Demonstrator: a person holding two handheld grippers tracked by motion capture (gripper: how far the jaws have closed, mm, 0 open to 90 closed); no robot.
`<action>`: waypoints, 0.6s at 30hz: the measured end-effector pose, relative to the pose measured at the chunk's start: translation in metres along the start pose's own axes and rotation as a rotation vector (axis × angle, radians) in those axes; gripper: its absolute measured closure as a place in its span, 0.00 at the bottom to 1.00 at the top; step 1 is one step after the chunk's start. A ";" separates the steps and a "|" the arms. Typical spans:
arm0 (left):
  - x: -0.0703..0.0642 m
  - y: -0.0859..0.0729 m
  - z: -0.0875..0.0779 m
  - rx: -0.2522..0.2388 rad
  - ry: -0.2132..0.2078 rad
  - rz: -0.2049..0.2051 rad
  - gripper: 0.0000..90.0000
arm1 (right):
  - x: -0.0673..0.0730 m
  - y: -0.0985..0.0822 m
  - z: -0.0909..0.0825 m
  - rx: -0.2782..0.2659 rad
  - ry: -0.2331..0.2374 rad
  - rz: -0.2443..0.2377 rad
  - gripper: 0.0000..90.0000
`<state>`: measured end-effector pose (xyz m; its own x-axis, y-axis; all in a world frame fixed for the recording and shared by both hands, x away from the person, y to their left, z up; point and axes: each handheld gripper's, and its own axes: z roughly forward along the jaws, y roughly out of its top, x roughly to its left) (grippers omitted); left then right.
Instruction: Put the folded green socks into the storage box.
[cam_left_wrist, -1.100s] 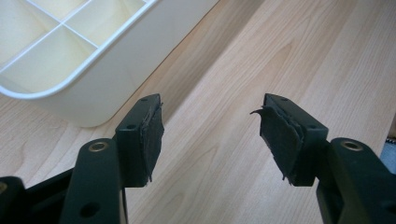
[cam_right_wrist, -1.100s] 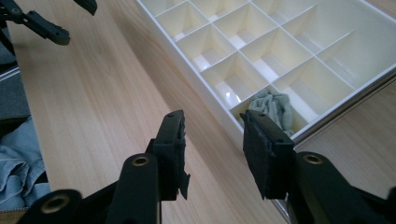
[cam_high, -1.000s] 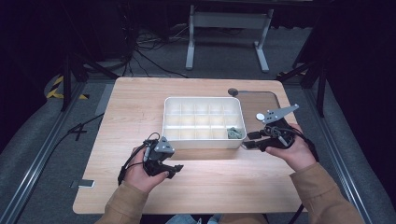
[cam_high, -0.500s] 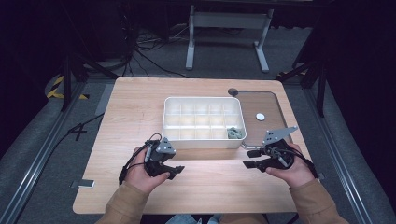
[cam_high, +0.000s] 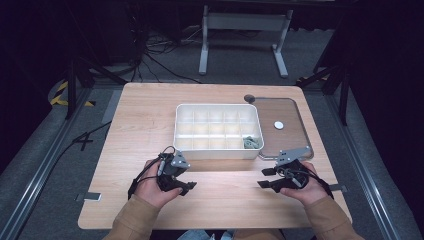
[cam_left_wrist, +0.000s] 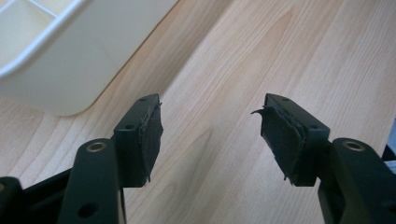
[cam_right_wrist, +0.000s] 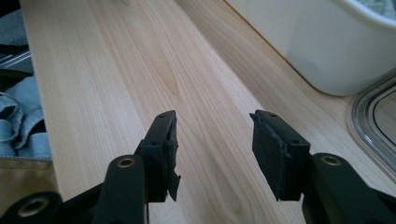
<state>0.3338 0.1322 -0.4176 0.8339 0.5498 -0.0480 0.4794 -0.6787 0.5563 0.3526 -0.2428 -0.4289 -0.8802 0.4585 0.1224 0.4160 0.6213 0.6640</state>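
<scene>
Pale wooden table (cam_high: 150, 115) stands on grey floor (cam_high: 45, 150).

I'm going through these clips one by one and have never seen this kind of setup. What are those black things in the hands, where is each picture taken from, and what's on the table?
A person sits at a wooden table holding a two-jaw tool in each hand: the left gripper and the right gripper. One picture comes from a fixed camera above; the other two come from cameras riding on each gripper, looking along its black jaws. In both, the jaws stand apart with only bare wood between them, so nothing is held. On the table lies a white divided box with a small greenish item in its near right compartment. Beside it lies a clear lid with a small white disc on it.
</scene>
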 end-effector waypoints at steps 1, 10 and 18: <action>0.000 -0.001 0.001 0.005 -0.002 0.005 0.42 | 0.000 -0.002 0.002 -0.003 -0.005 -0.003 0.57; 0.002 -0.010 0.014 0.053 -0.013 0.008 0.44 | 0.004 -0.014 0.026 -0.011 -0.045 -0.024 0.57; 0.002 -0.014 0.023 0.031 -0.011 0.031 0.45 | 0.015 -0.020 0.031 -0.024 -0.038 -0.060 0.57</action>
<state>0.3350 0.1315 -0.4440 0.8511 0.5234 -0.0404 0.4617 -0.7097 0.5321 0.3383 -0.2290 -0.4635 -0.8937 0.4453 0.0544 0.3573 0.6332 0.6866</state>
